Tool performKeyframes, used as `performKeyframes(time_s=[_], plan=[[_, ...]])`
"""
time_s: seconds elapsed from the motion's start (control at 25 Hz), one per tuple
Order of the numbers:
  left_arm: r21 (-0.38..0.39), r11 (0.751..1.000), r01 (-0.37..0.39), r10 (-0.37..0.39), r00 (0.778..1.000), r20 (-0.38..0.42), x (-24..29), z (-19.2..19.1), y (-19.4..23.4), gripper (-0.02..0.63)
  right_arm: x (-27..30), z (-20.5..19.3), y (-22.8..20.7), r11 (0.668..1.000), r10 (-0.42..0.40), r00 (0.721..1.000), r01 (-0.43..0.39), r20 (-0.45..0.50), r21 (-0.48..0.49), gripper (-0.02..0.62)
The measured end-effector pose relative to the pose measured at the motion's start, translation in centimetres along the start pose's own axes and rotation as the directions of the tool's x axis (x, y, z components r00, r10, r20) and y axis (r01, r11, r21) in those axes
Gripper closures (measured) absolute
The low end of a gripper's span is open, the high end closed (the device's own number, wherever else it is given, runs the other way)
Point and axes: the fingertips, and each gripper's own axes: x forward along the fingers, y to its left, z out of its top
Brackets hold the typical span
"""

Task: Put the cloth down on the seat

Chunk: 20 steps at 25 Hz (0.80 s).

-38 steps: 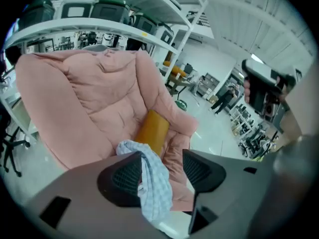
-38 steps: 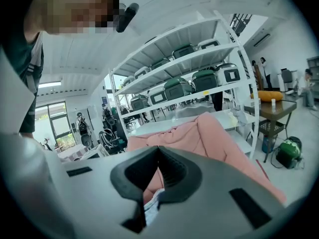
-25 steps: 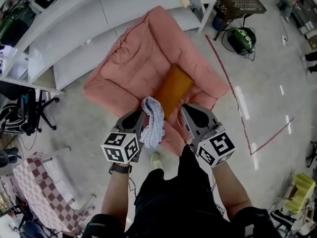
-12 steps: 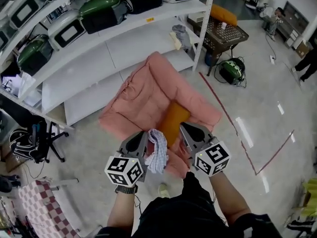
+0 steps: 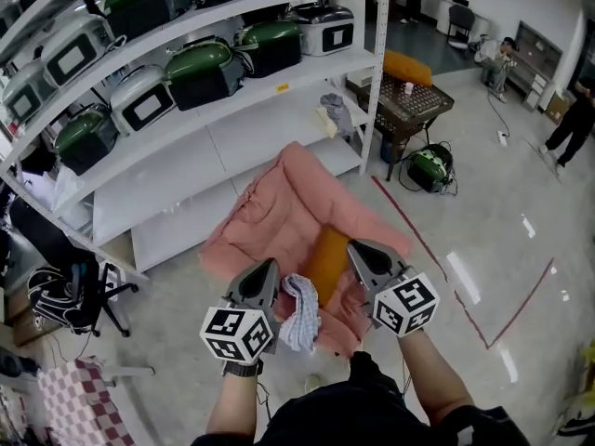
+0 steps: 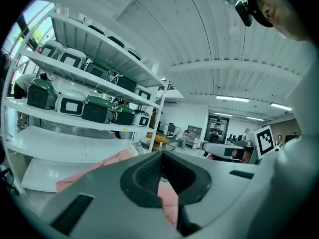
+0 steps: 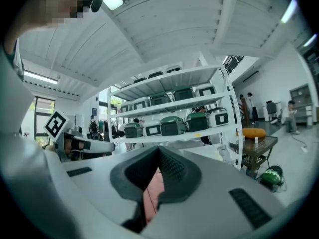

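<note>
Cloth point(image 5: 300, 312) hangs from our left gripper point(image 5: 266, 266), fingers pinched together on it, lower centre of frame, over near edge of pink seat point(image 5: 279, 216). Our right gripper point(image 5: 359, 247) just beside, fingers together, empty.

The cloth point(image 5: 299, 312), a small white one with a faint blue check, hangs bunched up off the ground, caught in the closed tongs of the left gripper point(image 5: 267, 268) and drooping along its inner side. Beneath and just beyond it the seat point(image 5: 270, 221), a low pink quilted floor chair, lies on the floor beside the white shelving, with an orange bolster point(image 5: 327, 256) resting on its cushion
</note>
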Motion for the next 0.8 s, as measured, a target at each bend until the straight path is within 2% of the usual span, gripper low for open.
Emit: performKeyframes(time_s=[0.64,0.8], plan=[[0.060,0.998,-0.013,0.005,0.992,0.129,-3.5,6.8,-1.7,0.600,-2.3,7.1,2.0,0.995,-0.002,0.994,0.012,0.106,-0.095,0.591],[0.089,0.996,-0.025,0.012,0.989,0.149,-3.9,7.8,-1.2,0.600,-1.9,7.8,2.3,0.994,-0.006,0.991,0.020,0.133,-0.106,0.591]])
